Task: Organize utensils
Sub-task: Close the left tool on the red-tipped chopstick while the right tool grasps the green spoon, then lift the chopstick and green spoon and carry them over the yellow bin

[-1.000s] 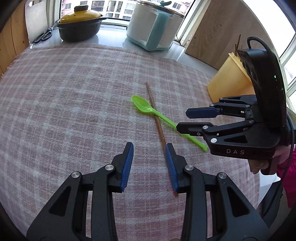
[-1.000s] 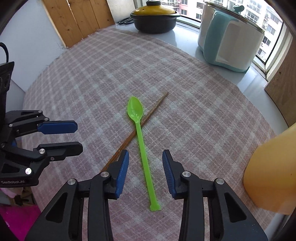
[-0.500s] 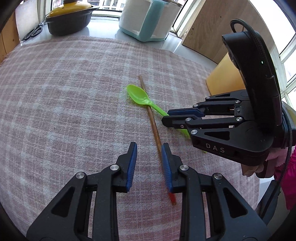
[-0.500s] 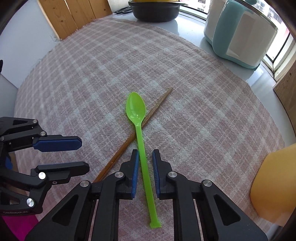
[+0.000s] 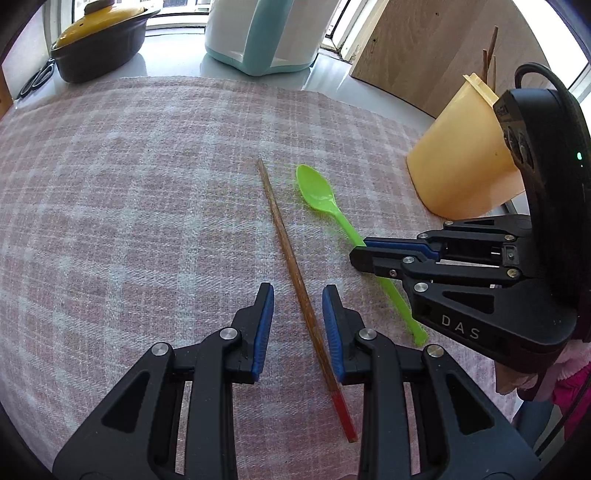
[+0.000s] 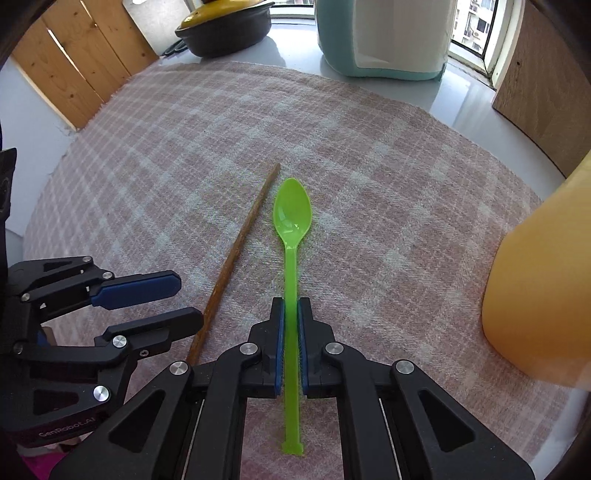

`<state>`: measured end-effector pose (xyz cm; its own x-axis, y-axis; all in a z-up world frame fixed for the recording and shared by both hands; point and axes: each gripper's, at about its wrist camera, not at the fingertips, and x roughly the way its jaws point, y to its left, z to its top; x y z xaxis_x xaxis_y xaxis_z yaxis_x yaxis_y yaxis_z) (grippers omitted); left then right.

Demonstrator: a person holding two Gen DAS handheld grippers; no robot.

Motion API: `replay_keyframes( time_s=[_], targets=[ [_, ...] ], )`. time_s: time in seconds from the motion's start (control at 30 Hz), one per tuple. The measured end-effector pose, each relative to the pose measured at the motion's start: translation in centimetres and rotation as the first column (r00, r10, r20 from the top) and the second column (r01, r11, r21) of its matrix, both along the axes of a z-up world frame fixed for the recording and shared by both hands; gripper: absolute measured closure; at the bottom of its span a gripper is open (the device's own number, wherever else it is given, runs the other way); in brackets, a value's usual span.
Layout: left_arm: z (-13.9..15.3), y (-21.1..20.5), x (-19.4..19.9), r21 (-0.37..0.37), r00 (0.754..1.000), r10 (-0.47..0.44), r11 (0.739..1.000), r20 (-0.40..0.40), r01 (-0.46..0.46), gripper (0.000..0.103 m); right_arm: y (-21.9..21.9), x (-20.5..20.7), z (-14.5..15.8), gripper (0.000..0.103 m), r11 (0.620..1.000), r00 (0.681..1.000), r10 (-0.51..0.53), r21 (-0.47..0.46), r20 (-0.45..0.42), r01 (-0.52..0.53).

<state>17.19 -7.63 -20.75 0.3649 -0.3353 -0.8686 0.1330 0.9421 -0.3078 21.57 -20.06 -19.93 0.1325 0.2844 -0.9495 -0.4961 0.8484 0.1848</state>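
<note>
A green plastic spoon [image 6: 291,218] and a brown chopstick [image 6: 236,251] with a red end lie side by side on a pink plaid cloth [image 6: 369,155]. My right gripper [image 6: 290,306] is shut on the spoon's handle, bowl pointing away. In the left wrist view the spoon [image 5: 317,192] lies right of the chopstick [image 5: 288,251], and the right gripper [image 5: 360,249] clamps its handle. My left gripper [image 5: 297,301] is open, with the chopstick running between its fingers. From the right wrist view the left gripper [image 6: 184,299] sits left of the chopstick.
A yellow-orange utensil holder [image 5: 461,158] with sticks in it stands at the right, also in the right wrist view [image 6: 543,280]. A white-and-teal appliance [image 5: 266,33], a black pot with yellow lid [image 5: 99,40] and scissors [image 5: 35,79] sit at the back.
My right gripper closed on the spoon's handle. The spoon now lies beside the chopstick, no longer crossing it. My left gripper shifted so the chopstick runs between its fingers.
</note>
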Motion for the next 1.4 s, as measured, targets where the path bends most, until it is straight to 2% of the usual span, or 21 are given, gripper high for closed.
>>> replay_keyframes(
  time_s=[0.17, 0.27, 0.3, 0.33, 0.37, 0.57, 0.7, 0.87, 1.17, 1.4],
  targets=[
    [-0.7, -1.4, 1.5, 0.071, 1.000, -0.003, 0.997, -0.019, 0.004, 0.076, -1.5, -0.3, 0.2, 0.098, 1.000, 1.000, -0.028, 0.003, -0.006, 0.028],
    [-0.7, -1.9, 2.0, 0.090, 1.000, -0.007, 0.996, -0.004, 0.007, 0.076, -1.8, -0.4, 0.3, 0.098, 1.000, 1.000, -0.026, 0.001, -0.006, 0.026],
    [-0.7, -1.9, 2.2, 0.099, 1.000, -0.005, 0.995, -0.001, 0.005, 0.079, -1.7, -0.4, 0.3, 0.098, 1.000, 1.000, -0.018, 0.002, -0.009, 0.018],
    [-0.8, -2.0, 2.3, 0.119, 1.000, -0.005, 0.993, 0.002, 0.004, 0.090, -1.7, -0.4, 0.3, 0.098, 1.000, 1.000, -0.012, -0.003, -0.007, 0.012],
    [-0.8, -2.0, 2.4, 0.141, 1.000, -0.008, 0.990, 0.008, 0.007, 0.094, -1.6, -0.4, 0.4, 0.098, 1.000, 1.000, -0.012, -0.014, 0.004, 0.012],
    [-0.8, -1.0, 2.4, 0.141, 1.000, -0.022, 0.990, 0.004, 0.021, 0.099, -0.6, 0.3, 0.3, 0.098, 0.999, 1.000, 0.004, -0.054, 0.023, -0.003],
    [-0.6, 0.1, 2.0, 0.105, 1.000, 0.006, 0.994, 0.003, -0.006, 0.099, 0.4, 0.5, 0.1, 0.098, 0.997, 0.999, 0.030, -0.072, 0.039, -0.027],
    [0.4, 1.6, 0.9, 0.054, 0.999, 0.048, 0.997, 0.025, -0.050, 0.099, 0.2, -0.4, 1.0, 0.098, 0.999, 0.998, 0.026, -0.024, 0.056, -0.025],
    [5.0, 2.4, -1.9, 0.015, 0.989, 0.056, 0.998, 0.138, -0.058, 0.099, -2.0, -3.2, 5.6, 0.098, 0.997, 0.985, -0.030, 0.079, 0.170, 0.017],
    [9.0, 0.7, -3.4, -0.038, 0.973, 0.039, 0.999, 0.228, -0.031, 0.099, -4.2, -5.4, 9.7, 0.098, 0.988, 0.966, -0.077, 0.146, 0.247, 0.042]
  ],
)
